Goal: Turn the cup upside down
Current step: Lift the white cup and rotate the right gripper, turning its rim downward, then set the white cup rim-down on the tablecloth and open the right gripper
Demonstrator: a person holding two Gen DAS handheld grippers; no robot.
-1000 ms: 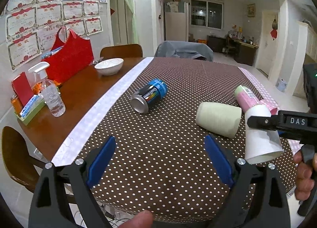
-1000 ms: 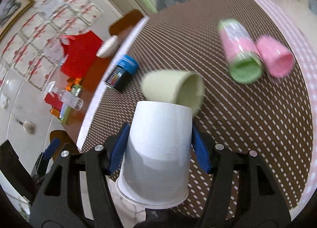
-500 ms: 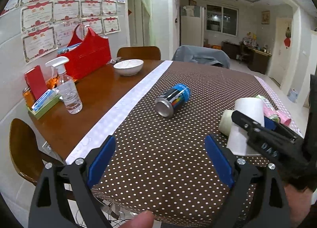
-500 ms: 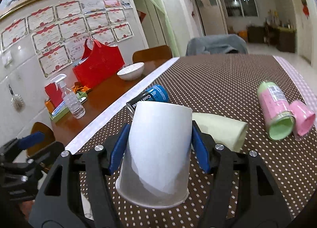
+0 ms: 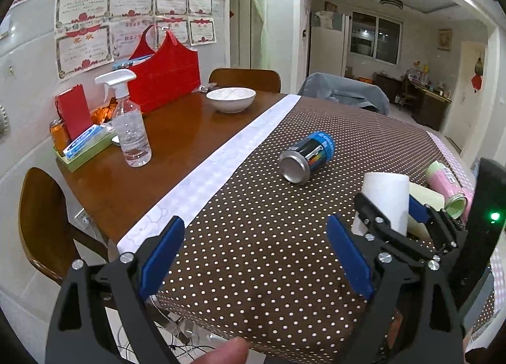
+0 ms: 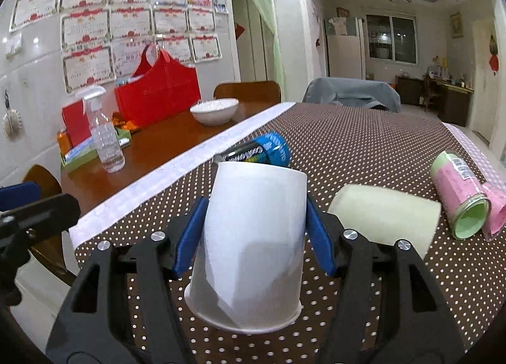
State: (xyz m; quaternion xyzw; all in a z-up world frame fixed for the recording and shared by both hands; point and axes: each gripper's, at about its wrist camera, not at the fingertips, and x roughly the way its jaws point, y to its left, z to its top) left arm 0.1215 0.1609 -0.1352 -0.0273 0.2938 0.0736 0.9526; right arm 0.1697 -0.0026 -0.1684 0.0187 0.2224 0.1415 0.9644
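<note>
Near the front edge of the dotted brown tablecloth point(image 6: 363, 149), smooth white paper cup point(image 6: 249, 244) inverted (rim down), clamped between right gripper point(image 6: 253, 234) blue pads, left gripper point(image 5: 253, 256) spread wide, holding nothing.

Only partly legible text: white lettering on the black-and-blue aluminium drink can point(image 6: 256, 152) lying on its side, too distorted to spell out. Red-bordered paper certificates point(image 5: 85, 0) on the wall have two large red characters in their headers, unreadable. Barcode label on the pink-and-green cylindrical container point(image 6: 458, 187), digits too small.
</note>
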